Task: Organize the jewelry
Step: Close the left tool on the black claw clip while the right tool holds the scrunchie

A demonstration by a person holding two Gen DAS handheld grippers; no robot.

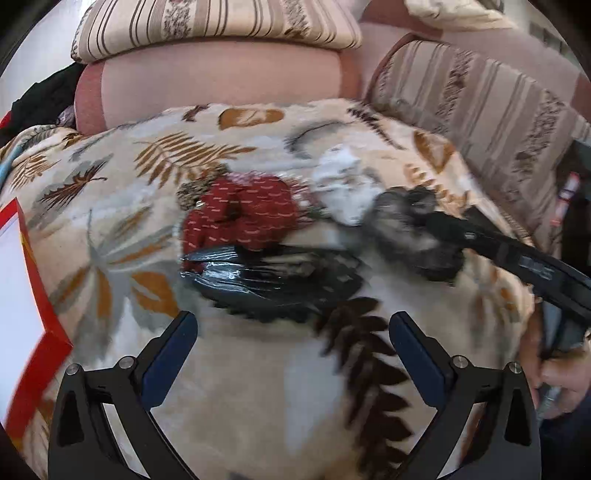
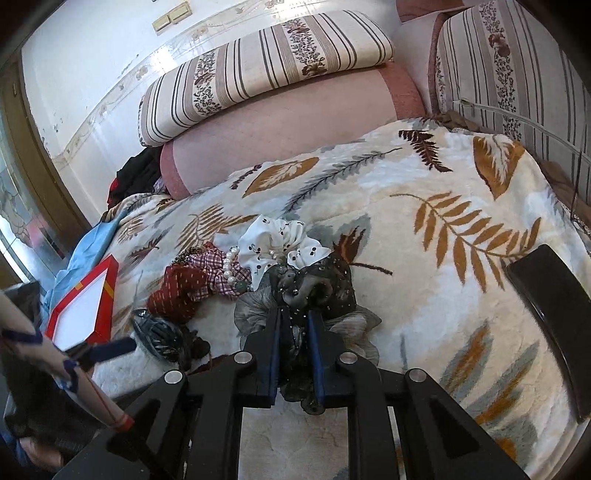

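Scrunchies [image 2: 207,284], about five, one pearl bracelet [image 2: 231,271]

Left wrist view: looks forward and down between its 2 fingers onto the leaf-print blanket [image 1: 122,206], close above it, facing the striped cushions [image 1: 207,29] at the back; picture smeared by motion. Right wrist view: same downward slant, close to the blanket [image 2: 424,177], facing the same cushions [image 2: 266,70] and a white wall [image 2: 85,59]. Shared by the 2 views: the pile of scrunchies [image 1: 240,218] [image 2: 207,280], the red-framed box [image 1: 22,295] [image 2: 83,302], the blanket; each view catches the other gripper at its edge, the right gripper [image 1: 443,225] from the right, the left gripper [image 2: 107,349] from the left.
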